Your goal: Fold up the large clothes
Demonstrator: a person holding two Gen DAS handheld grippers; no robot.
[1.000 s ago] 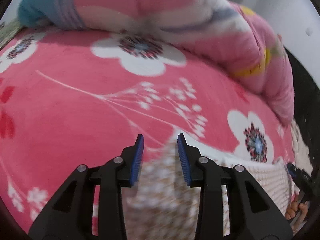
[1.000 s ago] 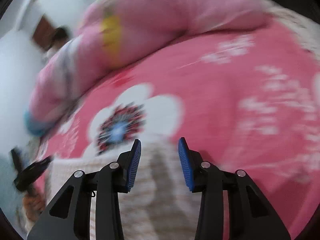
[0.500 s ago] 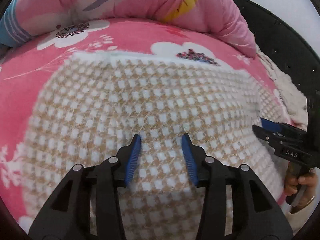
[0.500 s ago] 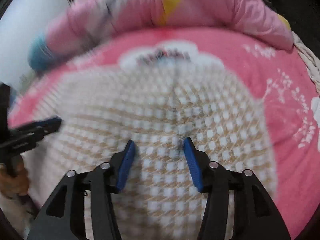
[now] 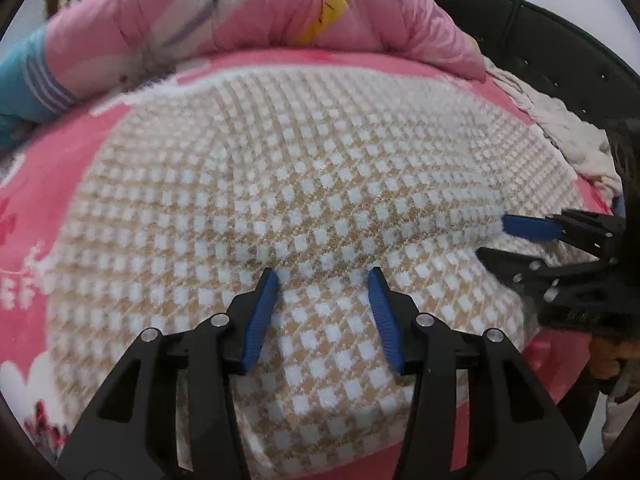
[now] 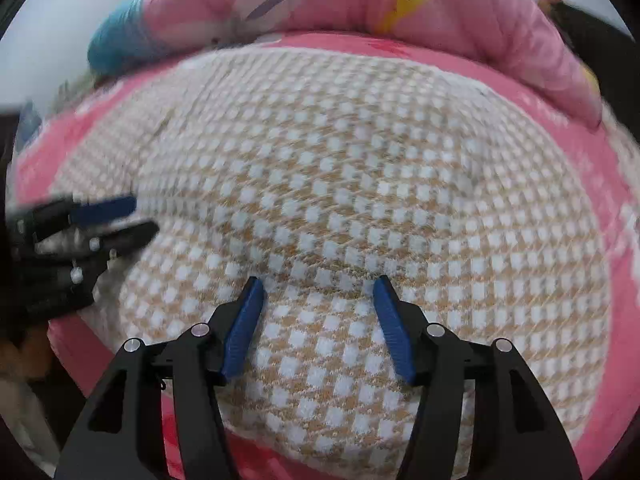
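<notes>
A large tan-and-white checked knit garment [image 5: 304, 184] lies spread flat on a pink flowered bedspread [image 5: 36, 208]; it also fills the right wrist view [image 6: 344, 184]. My left gripper [image 5: 323, 278] is open and empty, just above the garment's near part. My right gripper [image 6: 318, 284] is open and empty, also over the near part. The right gripper shows at the right edge of the left wrist view [image 5: 504, 240], and the left gripper shows at the left edge of the right wrist view [image 6: 140, 218]. Both hover side by side near the front hem.
A rolled pink quilt [image 5: 248, 12] with a blue end [image 5: 24, 80] lies along the far side of the bed. A dark headboard [image 5: 532, 44] and a white knitted cloth [image 5: 568, 136] are at the right. The quilt also shows in the right wrist view [image 6: 360, 4].
Both grippers pulled back from the far edge toward the near side; the garment now lies spread out below them. Both jaws have stayed open, slightly wider now.
</notes>
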